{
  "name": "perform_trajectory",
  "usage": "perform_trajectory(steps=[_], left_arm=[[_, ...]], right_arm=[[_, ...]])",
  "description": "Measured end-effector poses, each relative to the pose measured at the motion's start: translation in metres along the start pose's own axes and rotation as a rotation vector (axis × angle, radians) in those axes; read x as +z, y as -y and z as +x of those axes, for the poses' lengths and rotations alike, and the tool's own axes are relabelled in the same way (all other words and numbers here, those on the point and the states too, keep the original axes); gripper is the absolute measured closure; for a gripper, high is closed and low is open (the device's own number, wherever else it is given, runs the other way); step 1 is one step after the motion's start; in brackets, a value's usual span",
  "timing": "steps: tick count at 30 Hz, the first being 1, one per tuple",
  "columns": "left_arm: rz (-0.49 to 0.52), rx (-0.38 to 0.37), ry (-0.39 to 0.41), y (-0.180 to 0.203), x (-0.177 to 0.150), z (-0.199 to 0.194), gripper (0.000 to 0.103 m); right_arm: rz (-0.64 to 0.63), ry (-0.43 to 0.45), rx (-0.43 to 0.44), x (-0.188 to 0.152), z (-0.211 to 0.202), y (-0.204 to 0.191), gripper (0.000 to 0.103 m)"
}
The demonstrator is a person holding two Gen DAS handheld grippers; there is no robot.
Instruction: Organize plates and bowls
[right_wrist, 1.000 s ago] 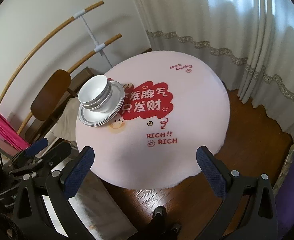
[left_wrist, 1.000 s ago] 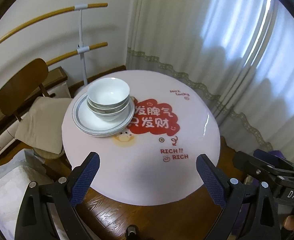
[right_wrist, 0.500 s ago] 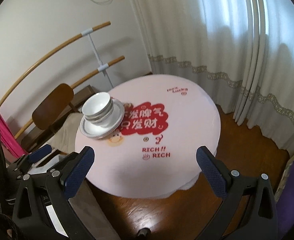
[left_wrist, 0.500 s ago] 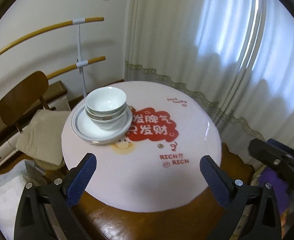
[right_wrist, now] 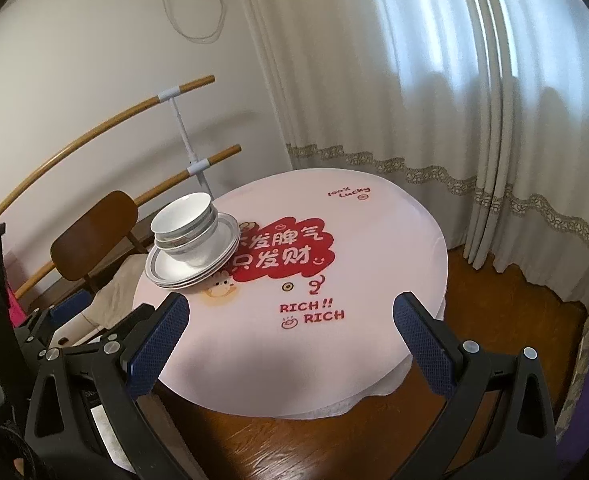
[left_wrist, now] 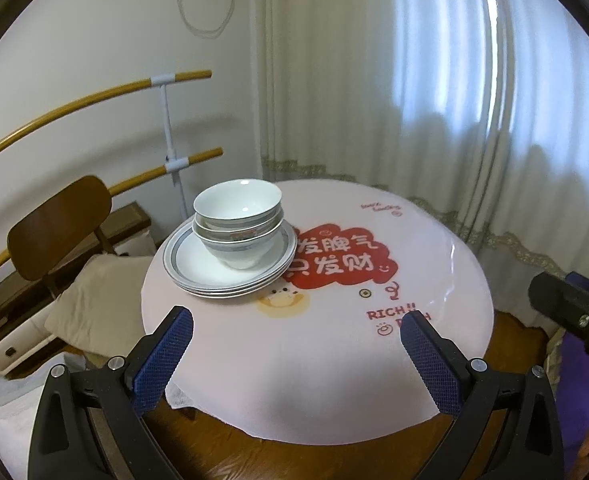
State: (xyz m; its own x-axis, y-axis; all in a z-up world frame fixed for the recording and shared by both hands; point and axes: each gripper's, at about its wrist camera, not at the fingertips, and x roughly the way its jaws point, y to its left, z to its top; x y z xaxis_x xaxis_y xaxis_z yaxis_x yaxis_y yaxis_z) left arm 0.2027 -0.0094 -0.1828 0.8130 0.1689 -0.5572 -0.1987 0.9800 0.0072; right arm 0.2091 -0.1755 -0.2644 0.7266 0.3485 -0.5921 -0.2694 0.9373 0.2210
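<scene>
Left gripper (left_wrist: 296,330): blue textured pads (left_wrist: 162,356) at the bottom of the left wrist frame, spread wide, nothing between them, held above the near edge of the table. Right gripper (right_wrist: 290,320): blue pads (right_wrist: 158,342) at the bottom of the right wrist frame, likewise spread wide and holding nothing. Round table (left_wrist: 334,380): pale pink cover with a red printed patch and "RICH!! RICH" lettering, filling the centre of both frames. Stack of plates (left_wrist: 198,268): white with grey rim bands, left of centre in the left wrist frame, resting on the table's far left part, overlapping the red patch's edge. Nested bowls (left_wrist: 238,220): white, upright, stacked one in another on top of the plates; well apart from both grippers. Wooden chair (left_wrist: 54,228): at the left edge, beside the table, with a beige cushion (left_wrist: 94,308) on its seat. Curtains (left_wrist: 414,100): white, pleated, across the upper right.
</scene>
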Motion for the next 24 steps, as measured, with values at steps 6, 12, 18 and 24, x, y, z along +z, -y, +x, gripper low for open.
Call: perform_trajectory(steps=[6, 12, 18, 24], left_arm=[[0.029, -0.05, 0.139, -0.008, -0.04, -0.043, 0.001], [0.013, -0.073, 0.27, -0.026, -0.077, -0.119, 0.001], [0.006, -0.079, 0.351, -0.038, -0.106, -0.188, 0.001], [0.02, -0.094, 0.398, -0.043, -0.13, -0.242, 0.001]], right_arm=[[0.003, 0.094, -0.043, -0.036, -0.042, -0.017, 0.0], [-0.032, 0.164, -0.07, -0.063, -0.111, -0.053, 0.0], [-0.058, 0.25, -0.075, -0.075, -0.18, -0.08, 0.0], [-0.059, 0.316, -0.082, -0.086, -0.233, -0.093, 0.0]])
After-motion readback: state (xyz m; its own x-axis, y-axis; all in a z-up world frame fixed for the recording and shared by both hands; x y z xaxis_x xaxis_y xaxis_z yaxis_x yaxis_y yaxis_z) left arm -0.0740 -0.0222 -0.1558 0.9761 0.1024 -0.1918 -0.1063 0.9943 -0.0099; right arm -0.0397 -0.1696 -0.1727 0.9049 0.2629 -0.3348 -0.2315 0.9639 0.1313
